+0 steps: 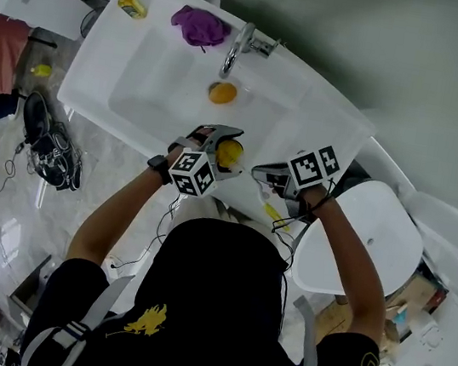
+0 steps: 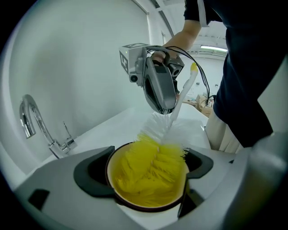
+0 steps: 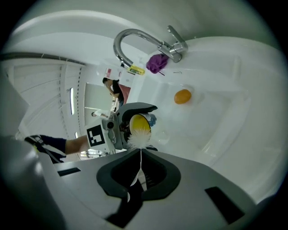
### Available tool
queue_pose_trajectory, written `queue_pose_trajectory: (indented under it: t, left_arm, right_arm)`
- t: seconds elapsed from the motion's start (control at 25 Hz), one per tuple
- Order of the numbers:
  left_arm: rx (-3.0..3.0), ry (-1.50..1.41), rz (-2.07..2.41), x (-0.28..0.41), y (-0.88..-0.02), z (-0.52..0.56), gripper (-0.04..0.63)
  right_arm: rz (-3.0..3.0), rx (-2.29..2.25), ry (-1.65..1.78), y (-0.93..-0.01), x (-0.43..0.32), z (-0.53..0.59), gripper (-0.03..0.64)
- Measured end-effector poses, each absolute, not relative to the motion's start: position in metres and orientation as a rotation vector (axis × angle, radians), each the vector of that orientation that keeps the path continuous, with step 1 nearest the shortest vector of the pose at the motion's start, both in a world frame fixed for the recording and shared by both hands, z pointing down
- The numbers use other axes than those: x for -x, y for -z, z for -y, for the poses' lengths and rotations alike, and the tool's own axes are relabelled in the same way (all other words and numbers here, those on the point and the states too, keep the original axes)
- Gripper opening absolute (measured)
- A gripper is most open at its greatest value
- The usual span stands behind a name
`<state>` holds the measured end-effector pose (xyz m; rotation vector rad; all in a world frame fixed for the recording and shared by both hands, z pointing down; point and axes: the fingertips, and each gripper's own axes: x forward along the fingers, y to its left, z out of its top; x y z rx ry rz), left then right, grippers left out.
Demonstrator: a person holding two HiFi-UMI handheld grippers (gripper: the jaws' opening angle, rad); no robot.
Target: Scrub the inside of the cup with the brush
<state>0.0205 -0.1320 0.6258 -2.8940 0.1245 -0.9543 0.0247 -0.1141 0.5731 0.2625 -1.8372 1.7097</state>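
Note:
A small cup [image 2: 145,207] with a dark rim and pale inside sits between the pads of my left gripper [image 2: 146,179], which is shut on it over the sink. The bottle brush's yellow bristles [image 2: 150,168] fill the cup's inside, and its white bristles [image 2: 158,129] stick out above the rim. My right gripper [image 3: 140,167] is shut on the brush's thin white handle [image 3: 139,173] and points at the cup [image 3: 137,122]. In the head view the left gripper [image 1: 222,147] and the right gripper [image 1: 266,175] meet at the sink's near edge.
The white sink [image 1: 139,95] has a chrome faucet [image 1: 238,46] at its far side, a purple cloth [image 1: 200,25] beside it, and an orange object [image 1: 223,92] in the basin. A yellow bottle [image 1: 130,3] stands at the sink's left corner. A round white stool [image 1: 367,238] is at right.

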Motion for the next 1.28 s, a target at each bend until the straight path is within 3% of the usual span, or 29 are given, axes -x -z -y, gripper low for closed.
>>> queue_pose_trajectory:
  t: [0.32,0.84,1.0,1.28]
  left_arm:
    - [2.944,1.003,-0.115,-0.017,-0.639,0.131,0.451]
    - [3.235,1.088,-0.528,0.011,-0.672,0.166,0.451]
    - [3.301,1.112,-0.744,0.022,-0.696,0.186,0.451]
    - [3.378,1.014,-1.115,0.04,-0.736,0.232,0.451]
  right_arm:
    - [1.917,-0.232,-1.593,-0.582,-0.02,0.106,0.083]
    - [1.948,-0.26,-2.017,-0.59,-0.01,0.107,0.075]
    - [1.989,-0.268,-2.081,-0.599,-0.014,0.115,0.186]
    - [1.936,-0.435,-1.76,-0.689,-0.016,0.106,0.113]
